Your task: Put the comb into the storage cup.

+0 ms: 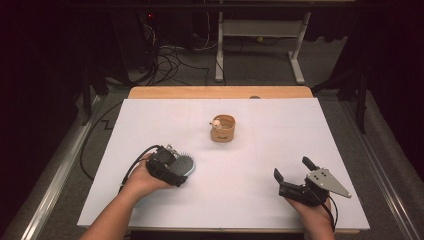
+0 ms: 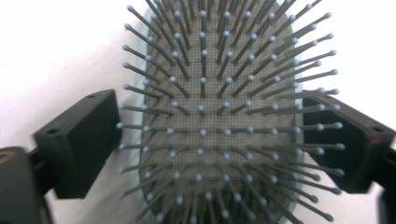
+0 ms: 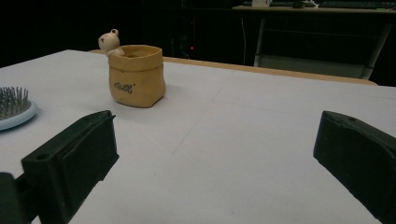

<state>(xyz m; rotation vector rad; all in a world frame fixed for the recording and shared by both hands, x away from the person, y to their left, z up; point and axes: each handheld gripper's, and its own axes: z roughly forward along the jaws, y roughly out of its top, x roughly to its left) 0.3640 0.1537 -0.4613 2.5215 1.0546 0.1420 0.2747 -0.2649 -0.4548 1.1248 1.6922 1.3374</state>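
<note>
A hairbrush [image 1: 186, 164] with a pale blue body and grey bristles lies bristles-up on the white table sheet [image 1: 165, 120] at the near left. My left gripper [image 1: 172, 170] is right over it. In the left gripper view the hairbrush [image 2: 219, 116] lies between the two black jaws of the left gripper [image 2: 210, 109], with a thin gap at the left jaw, so the gripper is open around it. My right gripper [image 1: 291, 167] rests at the near right, open and holding nothing. The right gripper [image 3: 217, 126] faces the pot, with the hairbrush [image 3: 14, 109] at the far left.
A small tan pot [image 1: 223, 129] with a little bear figure [image 1: 216, 123] on its rim stands mid-table, also seen as the pot [image 3: 136, 75] ahead of the right jaws. A wooden table edge [image 1: 220, 92] runs along the back; desk legs and cables lie beyond.
</note>
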